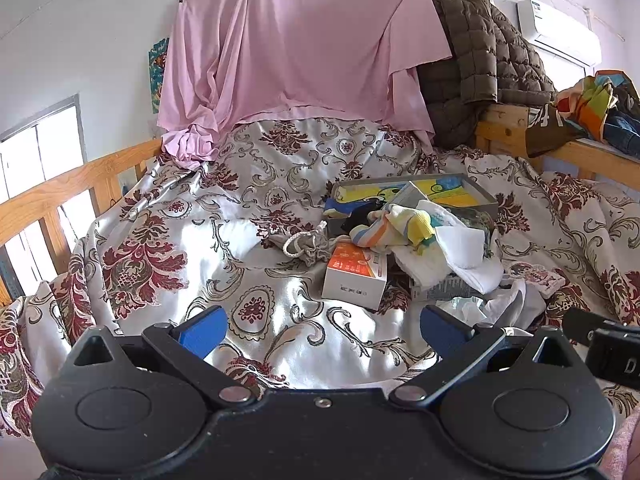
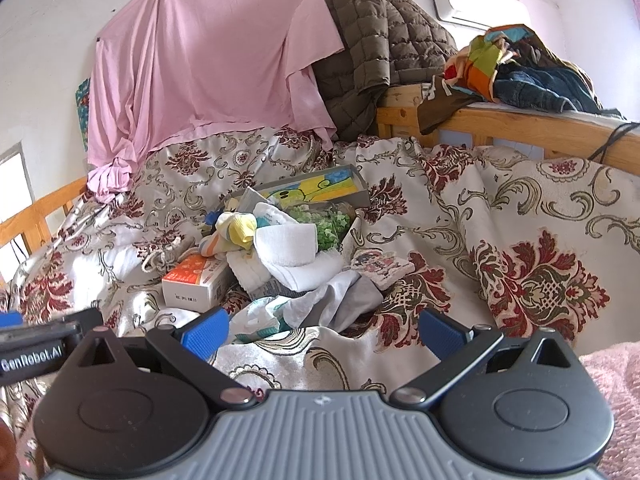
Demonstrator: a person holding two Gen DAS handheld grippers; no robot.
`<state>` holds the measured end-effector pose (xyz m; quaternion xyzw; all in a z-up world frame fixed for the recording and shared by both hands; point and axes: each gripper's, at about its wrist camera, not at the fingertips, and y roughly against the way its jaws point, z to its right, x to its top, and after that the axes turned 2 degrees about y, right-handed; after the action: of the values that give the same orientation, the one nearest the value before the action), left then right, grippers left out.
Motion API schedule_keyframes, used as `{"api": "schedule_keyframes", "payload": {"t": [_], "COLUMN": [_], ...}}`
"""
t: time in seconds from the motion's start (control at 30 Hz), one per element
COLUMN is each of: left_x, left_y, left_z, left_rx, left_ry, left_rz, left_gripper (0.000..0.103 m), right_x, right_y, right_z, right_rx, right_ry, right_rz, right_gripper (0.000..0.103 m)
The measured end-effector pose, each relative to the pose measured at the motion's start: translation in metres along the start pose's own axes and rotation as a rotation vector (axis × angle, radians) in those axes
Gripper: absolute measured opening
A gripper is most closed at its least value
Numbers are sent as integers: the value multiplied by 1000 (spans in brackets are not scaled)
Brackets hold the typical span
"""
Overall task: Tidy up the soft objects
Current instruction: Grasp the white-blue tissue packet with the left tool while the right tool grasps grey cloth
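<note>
A heap of soft things lies on the patterned bedspread (image 1: pixel 168 240): white socks (image 1: pixel 456 256) (image 2: pixel 292 254), a striped yellow sock (image 1: pixel 400 226) (image 2: pixel 236 232), a grey drawstring pouch (image 1: pixel 308 242) and a grey-white cloth (image 2: pixel 340 300). Behind the heap is an open grey box (image 1: pixel 484 196) (image 2: pixel 360 188). My left gripper (image 1: pixel 322 330) hovers open, short of the heap, nothing between its blue pads. My right gripper (image 2: pixel 324 332) is open too, just before the grey-white cloth.
An orange-and-white carton (image 1: pixel 354 274) (image 2: pixel 196 276) lies at the heap's left. A pink sheet (image 1: pixel 296 44) and a brown quilted jacket (image 2: pixel 372 40) hang at the back. Wooden bed rails (image 1: pixel 60 192) (image 2: pixel 520 128) border the bed; clothes (image 2: pixel 520 68) are piled on the right rail.
</note>
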<state>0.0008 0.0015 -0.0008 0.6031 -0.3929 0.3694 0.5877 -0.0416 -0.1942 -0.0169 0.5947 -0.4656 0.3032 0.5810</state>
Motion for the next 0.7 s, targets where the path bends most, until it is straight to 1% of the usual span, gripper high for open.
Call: {"api": "schedule_keyframes", "payload": {"t": [0.13, 0.27, 0.43, 0.57, 0.6, 0.7], "left_x": [-1, 1, 5, 9, 10, 14], "left_y": [-1, -7, -28, -53, -60, -80], "left_z": [-2, -5, -8, -3, 1, 11], "left_rx": [-8, -48, -138, -233, -253, -305], "left_ry": [0, 2, 39, 54, 47, 10], "left_rz": [-11, -26, -43, -79, -88, -110], "left_gripper": [102, 102, 102, 102, 102, 102], "right_x": [5, 12, 25, 36, 38, 45], "right_y": [-5, -18, -46, -75, -81, -106], "right_z": [2, 11, 26, 36, 38, 46], "right_rx": [5, 26, 70, 96, 110, 195], "right_ry": [-37, -73, -107, -121, -126, -155], "right_rz": [-17, -51, -117, -169, -181, -231], "right_gripper": [103, 103, 103, 103, 103, 103]}}
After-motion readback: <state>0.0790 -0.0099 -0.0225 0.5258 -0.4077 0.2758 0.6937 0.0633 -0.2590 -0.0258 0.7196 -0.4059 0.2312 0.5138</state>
